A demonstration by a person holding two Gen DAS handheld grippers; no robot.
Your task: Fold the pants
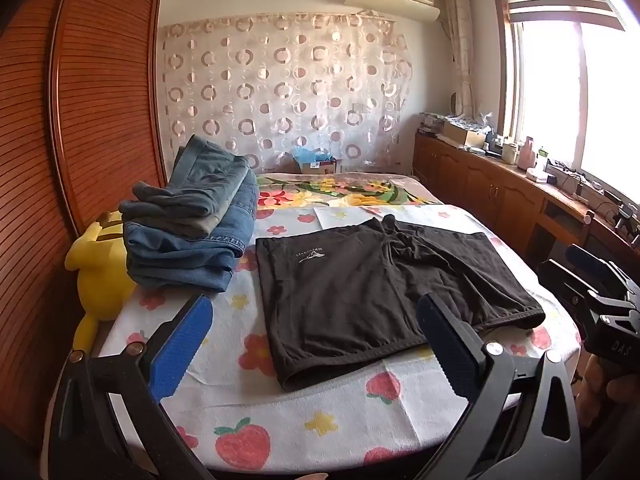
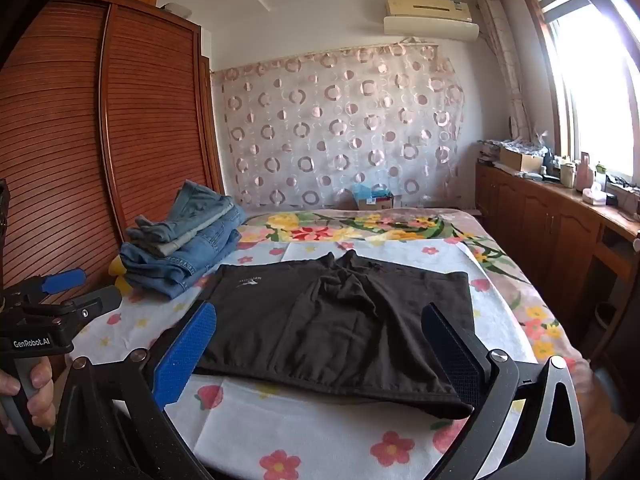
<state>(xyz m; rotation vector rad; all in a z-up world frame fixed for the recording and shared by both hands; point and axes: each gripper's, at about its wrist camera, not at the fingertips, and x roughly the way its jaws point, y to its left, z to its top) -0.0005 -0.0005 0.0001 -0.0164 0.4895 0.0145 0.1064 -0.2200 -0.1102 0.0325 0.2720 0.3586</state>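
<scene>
Black shorts (image 1: 360,292) (image 2: 340,320) lie spread flat on the flowered towel over the bed, waistband toward me and a small white logo on the left leg. My left gripper (image 1: 312,340) hovers open above the near edge of the shorts, its blue pads wide apart with nothing between them. My right gripper (image 2: 320,344) is open too, above the waistband, holding nothing. In the left wrist view the right gripper (image 1: 600,280) also shows at the right edge. In the right wrist view the left gripper (image 2: 60,292) is at the left edge, with a hand on its handle.
A stack of folded jeans (image 1: 192,216) (image 2: 180,248) sits at the bed's back left, beside a yellow plush toy (image 1: 100,276). A slatted wooden wardrobe (image 1: 92,100) stands on the left. A cluttered low cabinet (image 1: 500,176) runs along the right under the window.
</scene>
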